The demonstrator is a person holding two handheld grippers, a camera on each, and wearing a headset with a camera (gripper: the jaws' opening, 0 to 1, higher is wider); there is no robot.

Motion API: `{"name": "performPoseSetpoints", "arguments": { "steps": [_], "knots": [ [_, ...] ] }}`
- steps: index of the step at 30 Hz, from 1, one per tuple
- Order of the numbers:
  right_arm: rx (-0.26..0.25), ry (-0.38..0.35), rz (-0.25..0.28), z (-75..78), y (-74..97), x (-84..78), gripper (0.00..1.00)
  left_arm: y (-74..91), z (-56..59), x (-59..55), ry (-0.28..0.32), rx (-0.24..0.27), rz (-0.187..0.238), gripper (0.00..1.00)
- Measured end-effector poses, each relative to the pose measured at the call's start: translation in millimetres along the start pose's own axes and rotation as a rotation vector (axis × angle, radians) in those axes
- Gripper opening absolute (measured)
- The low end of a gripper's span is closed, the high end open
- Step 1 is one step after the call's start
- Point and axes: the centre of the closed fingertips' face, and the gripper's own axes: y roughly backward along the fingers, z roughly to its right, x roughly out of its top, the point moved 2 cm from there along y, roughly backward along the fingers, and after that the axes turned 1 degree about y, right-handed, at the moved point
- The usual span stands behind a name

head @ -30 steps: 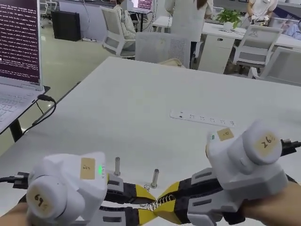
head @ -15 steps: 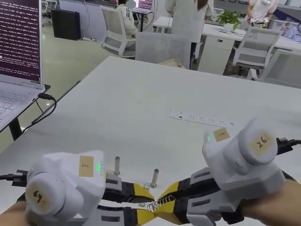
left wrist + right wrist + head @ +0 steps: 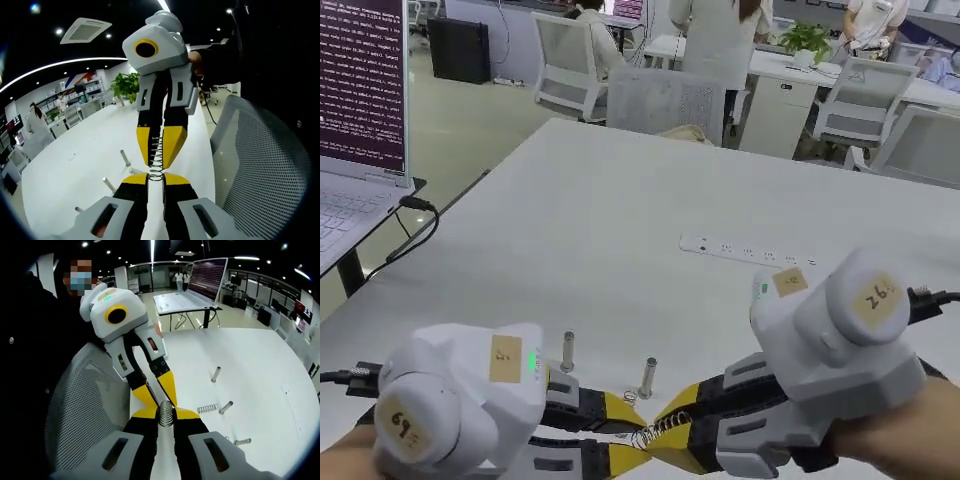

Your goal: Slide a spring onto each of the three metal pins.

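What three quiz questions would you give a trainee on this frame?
1. True or false: the left gripper and the right gripper both clamp one spring.
2. How many pins show in the right gripper view? A one, B three, C five.
3. What lies on the table beside a pin?
Key: 1 true; 2 B; 3 a loose spring.

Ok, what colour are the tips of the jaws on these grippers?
Yellow, on black bodies. It shows best in the left gripper view, on the right gripper.
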Motion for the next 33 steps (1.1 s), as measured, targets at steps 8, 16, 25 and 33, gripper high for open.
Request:
{"name": "performPoseSetpoints", "arguments": {
  "steps": [8, 16, 25, 33],
  "knots": [
    [-0.005, 0.011, -0.019, -0.3, -0.9, -0.9, 0.08, -0.3, -0.6, -1.4, 0.010, 0.001, 0.004, 0.03],
    [-0.002, 0.022, -0.029, 1.6, -3.0, 3.9, 0.08, 1.5, -4.7, -1.7, 0.051, 0.012, 0.028, 0.05],
    [0.000, 0.025, -0.049, 2.4, -5.5, 3.0, 0.08, 4.3, -6.4, -5.2, 0.105, 0.014, 0.047, 0.16],
    [-0.009, 0.025, -0.075, 5.3, -4.2, 0.9, 0.08, 9.8, -10.3, -9.0, 0.141, 0.030, 0.068, 0.23]
  ]
}}
